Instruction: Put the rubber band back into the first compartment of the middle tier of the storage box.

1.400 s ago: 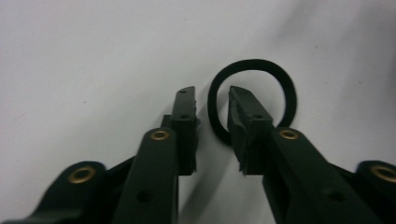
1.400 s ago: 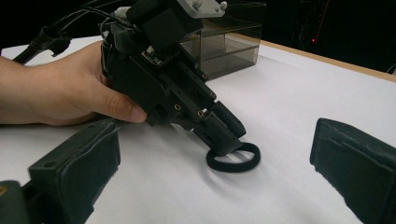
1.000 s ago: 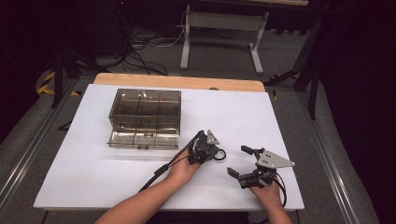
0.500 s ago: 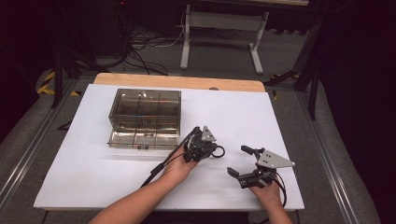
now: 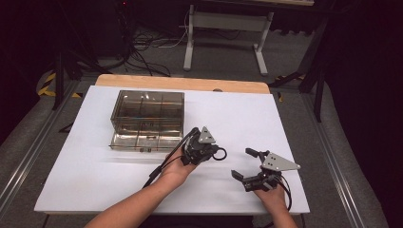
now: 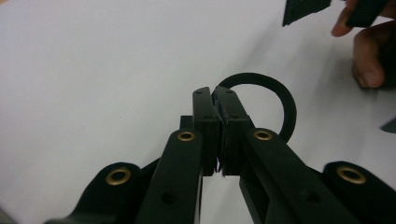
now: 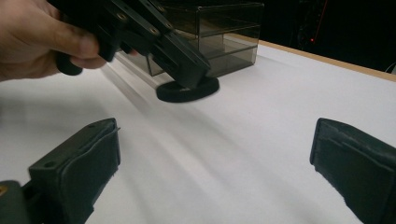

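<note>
Black ring, pinched at its rim

The black ring [image 5: 219, 154] is thin, round and matte, clamped at one edge by the left tongs [image 5: 205, 151] and held roughly level just above the white table [image 5: 285, 118].

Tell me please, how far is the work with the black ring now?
Done: the left gripper has shut on the black ring and holds it just above the white table. In hand: carrying it, probably toward the clear compartment box nearby. Left: placing the ring there, if that is the goal. The right gripper waits open with nothing between its jaws.
</note>
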The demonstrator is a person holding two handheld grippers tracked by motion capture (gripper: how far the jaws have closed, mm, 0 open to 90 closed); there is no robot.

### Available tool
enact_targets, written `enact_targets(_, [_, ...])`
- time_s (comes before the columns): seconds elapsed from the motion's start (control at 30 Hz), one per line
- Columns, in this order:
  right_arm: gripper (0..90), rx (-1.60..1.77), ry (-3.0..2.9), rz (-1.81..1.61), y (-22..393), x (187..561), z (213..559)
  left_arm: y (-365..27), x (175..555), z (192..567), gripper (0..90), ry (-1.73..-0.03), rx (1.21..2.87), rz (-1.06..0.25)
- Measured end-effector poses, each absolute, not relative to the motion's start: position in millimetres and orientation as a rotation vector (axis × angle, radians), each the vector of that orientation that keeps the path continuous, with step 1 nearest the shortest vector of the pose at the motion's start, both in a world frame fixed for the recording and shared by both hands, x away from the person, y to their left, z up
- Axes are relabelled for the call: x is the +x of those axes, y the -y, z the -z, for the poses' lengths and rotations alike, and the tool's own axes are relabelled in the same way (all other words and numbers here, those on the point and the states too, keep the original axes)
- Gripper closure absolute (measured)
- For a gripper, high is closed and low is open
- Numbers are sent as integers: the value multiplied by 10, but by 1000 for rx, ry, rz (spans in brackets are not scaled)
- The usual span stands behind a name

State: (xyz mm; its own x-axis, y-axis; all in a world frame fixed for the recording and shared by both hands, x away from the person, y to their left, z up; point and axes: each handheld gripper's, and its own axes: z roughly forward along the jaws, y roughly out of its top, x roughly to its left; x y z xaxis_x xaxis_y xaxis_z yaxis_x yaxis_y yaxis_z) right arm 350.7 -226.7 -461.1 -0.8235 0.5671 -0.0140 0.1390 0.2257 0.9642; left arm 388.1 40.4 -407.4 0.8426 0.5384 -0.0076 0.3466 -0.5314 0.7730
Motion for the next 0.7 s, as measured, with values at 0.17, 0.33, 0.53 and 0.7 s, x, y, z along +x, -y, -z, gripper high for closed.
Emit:
enact_targets(0.17, [21, 657, -2145, -1623, 2263, 3507, 4613, -466, 3780, 3991, 878, -618, 2182, -331])
enact_targets(0.33, [21, 651, -2149, -1623, 2259, 3509, 4614, -546, 3724, 3936, 878, -609, 2182, -337])
enact_targets(0.53, [21, 653, -2147, -1622, 2256, 3508, 4616, -641, 3651, 3868, 878, -596, 2185, -347])
enact_targets(0.7, [21, 648, -2148, -1619, 2253, 3511, 4617, -768, 3601, 3800, 878, -599, 2176, -347])
